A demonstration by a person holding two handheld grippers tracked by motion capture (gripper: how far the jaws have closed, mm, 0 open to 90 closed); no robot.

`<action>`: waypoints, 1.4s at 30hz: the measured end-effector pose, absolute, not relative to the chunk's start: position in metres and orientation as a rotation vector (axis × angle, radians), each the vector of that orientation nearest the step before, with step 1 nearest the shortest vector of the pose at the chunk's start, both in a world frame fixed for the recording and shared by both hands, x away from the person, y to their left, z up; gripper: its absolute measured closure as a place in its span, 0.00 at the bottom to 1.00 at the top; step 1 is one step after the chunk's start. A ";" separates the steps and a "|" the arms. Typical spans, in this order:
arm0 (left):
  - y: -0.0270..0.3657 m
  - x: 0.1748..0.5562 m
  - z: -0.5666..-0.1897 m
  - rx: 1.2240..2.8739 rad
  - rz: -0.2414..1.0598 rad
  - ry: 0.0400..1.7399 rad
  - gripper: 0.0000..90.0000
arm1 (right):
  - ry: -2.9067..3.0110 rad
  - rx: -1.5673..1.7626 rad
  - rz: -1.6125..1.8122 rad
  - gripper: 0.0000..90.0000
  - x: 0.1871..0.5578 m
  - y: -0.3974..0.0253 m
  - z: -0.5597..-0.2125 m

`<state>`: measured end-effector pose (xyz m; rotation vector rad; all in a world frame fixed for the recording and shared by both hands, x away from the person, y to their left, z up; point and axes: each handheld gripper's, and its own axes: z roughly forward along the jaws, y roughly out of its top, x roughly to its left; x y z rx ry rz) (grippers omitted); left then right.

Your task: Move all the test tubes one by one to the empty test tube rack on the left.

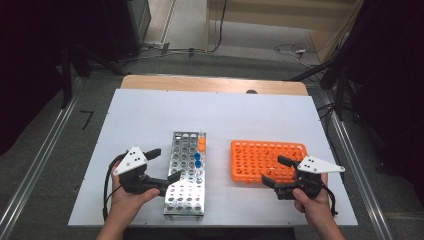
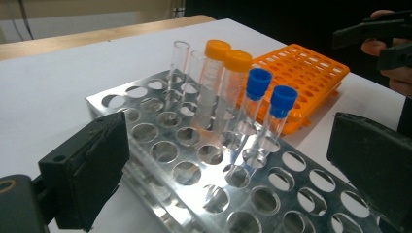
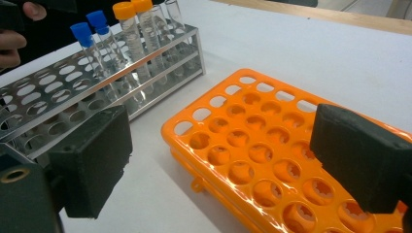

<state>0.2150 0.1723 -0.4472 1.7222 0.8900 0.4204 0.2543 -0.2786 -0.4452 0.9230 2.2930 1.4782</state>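
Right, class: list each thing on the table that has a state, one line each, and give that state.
Left tongs: open, holding nothing.
Right tongs: open, holding nothing.
Metal rack: holds six upright tubes, other holes empty.
Orange rack: empty.
Orange-capped tubes: capped.
Blue-capped tubes: capped.
Clear tubes: uncapped.

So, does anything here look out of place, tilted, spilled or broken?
Nothing stands out. The capped and open tubes stand upright in the metal rack, the orange rack lies flat beside it with empty holes, and both claws, left and right, are open and hold nothing.
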 end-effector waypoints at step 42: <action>0.248 0.211 -0.461 1.585 0.488 0.946 0.00 | 2.208 1.021 1.451 0.08 0.284 -0.346 -0.460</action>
